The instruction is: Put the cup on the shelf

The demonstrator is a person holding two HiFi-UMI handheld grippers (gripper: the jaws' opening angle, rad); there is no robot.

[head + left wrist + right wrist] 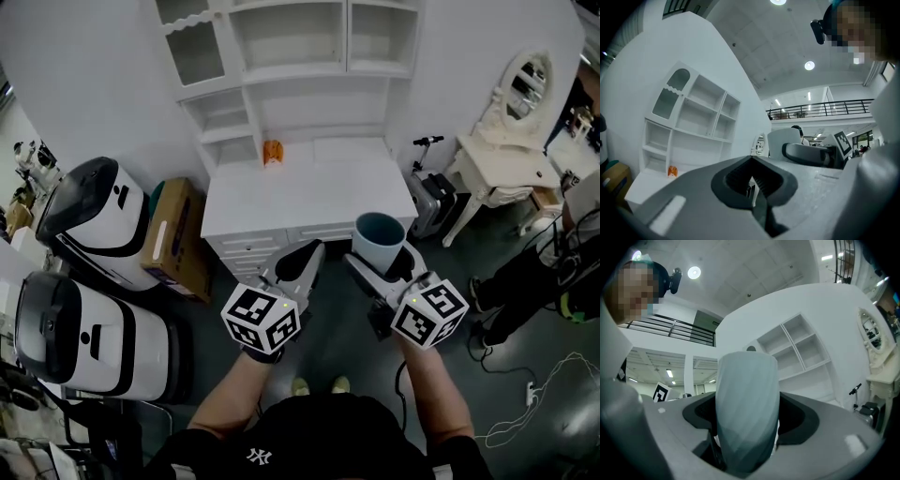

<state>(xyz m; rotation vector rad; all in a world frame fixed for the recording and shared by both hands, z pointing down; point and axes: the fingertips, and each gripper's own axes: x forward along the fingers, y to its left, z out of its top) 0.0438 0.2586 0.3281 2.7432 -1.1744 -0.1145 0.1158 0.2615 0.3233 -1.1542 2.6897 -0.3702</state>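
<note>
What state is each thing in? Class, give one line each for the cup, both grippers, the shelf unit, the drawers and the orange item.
cup: upright, mouth up, gripped, not yet on the shelf.
right gripper: shut on the cup.
left gripper: shut, holding nothing.
shelf unit: open-fronted, no cup in it.
drawers: closed.
orange item: resting on the white desktop.

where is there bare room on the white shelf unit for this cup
The desktop is bare right of the orange object; the compartments above look empty. To the left, a box and white machines crowd in.
</note>
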